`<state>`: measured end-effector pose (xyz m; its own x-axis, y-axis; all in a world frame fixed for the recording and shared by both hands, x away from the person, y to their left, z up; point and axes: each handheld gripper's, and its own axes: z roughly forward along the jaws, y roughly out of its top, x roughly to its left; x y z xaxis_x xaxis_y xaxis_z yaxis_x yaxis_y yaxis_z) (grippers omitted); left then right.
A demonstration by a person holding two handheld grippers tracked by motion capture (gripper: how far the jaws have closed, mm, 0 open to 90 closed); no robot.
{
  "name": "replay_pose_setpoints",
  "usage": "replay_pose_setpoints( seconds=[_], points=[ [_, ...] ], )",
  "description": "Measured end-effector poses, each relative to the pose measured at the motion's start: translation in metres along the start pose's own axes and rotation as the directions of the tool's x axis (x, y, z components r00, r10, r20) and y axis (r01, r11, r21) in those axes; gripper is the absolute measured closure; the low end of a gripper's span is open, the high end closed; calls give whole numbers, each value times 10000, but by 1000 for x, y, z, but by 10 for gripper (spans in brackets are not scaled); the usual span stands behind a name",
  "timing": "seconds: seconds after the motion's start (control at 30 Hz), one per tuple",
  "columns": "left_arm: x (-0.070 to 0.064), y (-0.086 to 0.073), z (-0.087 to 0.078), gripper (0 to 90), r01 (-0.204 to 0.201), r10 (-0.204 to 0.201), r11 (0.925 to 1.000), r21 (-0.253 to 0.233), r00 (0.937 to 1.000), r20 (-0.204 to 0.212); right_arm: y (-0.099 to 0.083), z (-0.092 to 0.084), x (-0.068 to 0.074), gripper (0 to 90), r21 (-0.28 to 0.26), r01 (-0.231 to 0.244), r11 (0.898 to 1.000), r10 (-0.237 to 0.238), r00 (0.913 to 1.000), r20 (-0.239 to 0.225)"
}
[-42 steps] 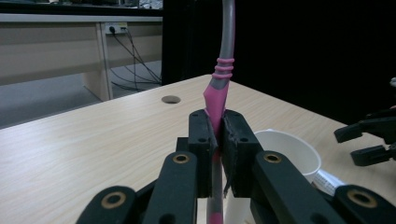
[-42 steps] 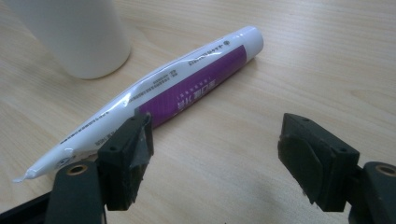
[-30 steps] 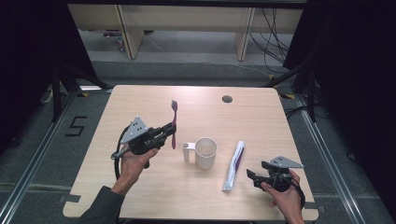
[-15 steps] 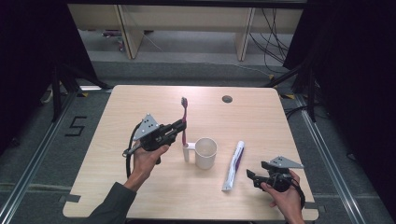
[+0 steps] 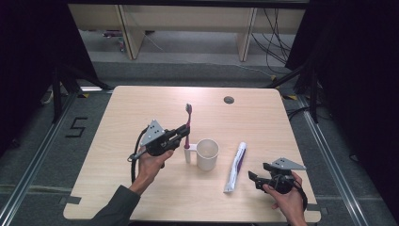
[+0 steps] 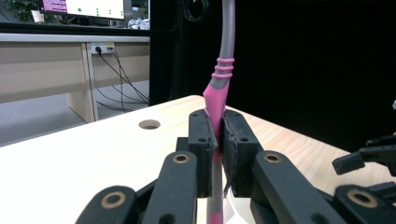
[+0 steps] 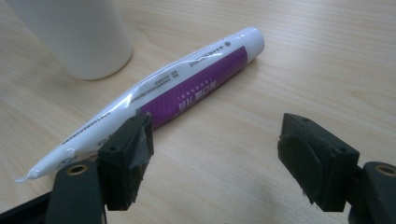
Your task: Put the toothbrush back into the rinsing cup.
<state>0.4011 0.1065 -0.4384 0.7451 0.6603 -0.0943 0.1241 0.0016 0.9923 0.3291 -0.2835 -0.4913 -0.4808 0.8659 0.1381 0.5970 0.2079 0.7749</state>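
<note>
Centrally, toothbrush [image 5: 187, 123] upright, clamped in left gripper [image 5: 181, 134], just left of and above white cup [image 5: 207, 153]; right gripper [image 5: 256, 178] open beside toothpaste tube [image 5: 235, 165], lower right.

Light: even overhead light on pale table [image 5: 141, 197], dark surroundings | Shadows: soft, faint | Glare: mild sheen on toothpaste tube [image 7: 154, 93] | Focus: high view soft; gripper views' near jaws slightly blurred
</note>
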Motion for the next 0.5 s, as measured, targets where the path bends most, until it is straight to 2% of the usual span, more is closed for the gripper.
replay_pose_setpoints(
  seconds=[0.03,0.07,0.1,0.17,0.37,0.5],
  points=[
    [-1,-1,0,824,3,-3,10000,25,10000,-13,0,1,-2,276,-148,214,9997,-215,9998,-24],
    [-1,-3,0,824,-35,35,10000,39,10000,26,0,1,-2,276,-146,195,9997,-195,9998,-20],
    [-2,-4,0,824,-58,58,9999,108,10000,-13,0,-1,1,276,18,-135,9999,135,9999,17],
    [-2,-7,0,823,-115,114,9998,133,9999,34,0,1,-2,276,-143,219,9997,-219,9998,-23],
    [0,-13,-3,823,-167,162,9994,300,9997,164,0,2,-3,276,-193,292,9994,-293,9996,-26],
    [0,-15,-4,822,-140,137,9993,344,9999,106,0,1,-2,276,-153,228,9996,-228,9997,-19]
  ],
)
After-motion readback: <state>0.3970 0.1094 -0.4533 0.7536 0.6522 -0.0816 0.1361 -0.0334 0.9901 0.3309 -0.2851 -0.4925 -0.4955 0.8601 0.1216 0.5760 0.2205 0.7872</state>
